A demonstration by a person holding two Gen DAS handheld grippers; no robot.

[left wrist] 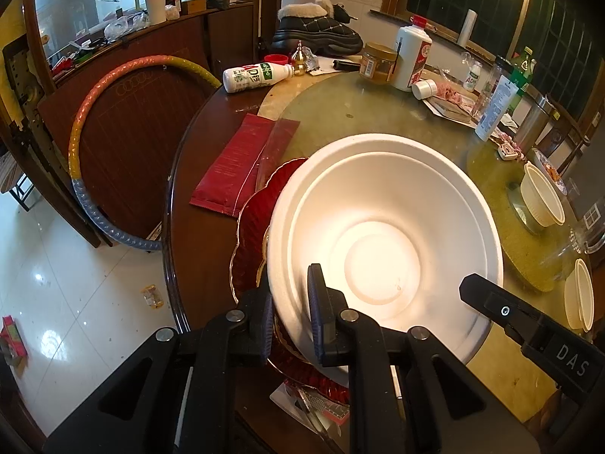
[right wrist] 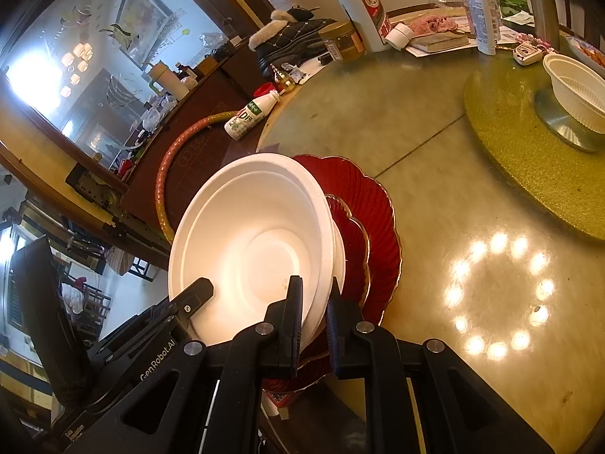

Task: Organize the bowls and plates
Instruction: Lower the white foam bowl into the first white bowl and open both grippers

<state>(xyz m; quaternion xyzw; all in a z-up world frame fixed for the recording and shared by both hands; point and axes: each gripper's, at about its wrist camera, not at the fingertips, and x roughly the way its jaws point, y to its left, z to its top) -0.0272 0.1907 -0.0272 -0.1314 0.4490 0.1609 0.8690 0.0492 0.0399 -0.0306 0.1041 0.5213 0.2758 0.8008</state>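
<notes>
Your left gripper (left wrist: 291,302) is clamped on the near rim of the white bowls (left wrist: 382,234), 2 nested together. Your right gripper (right wrist: 314,317) straddles the opposite rim; its pads look closed on the white bowls, though a small gap shows. The bowls sit tilted over 2 stacked red plates (right wrist: 374,208) near the edge of the table (right wrist: 435,174). Farther off, a cream bowl (right wrist: 574,87) rests on the turntable (right wrist: 529,159), and beyond it stands a white bottle (right wrist: 363,7).

White bowls (left wrist: 385,234) nested, tilted over stacked red scalloped plates (right wrist: 370,204).
</notes>
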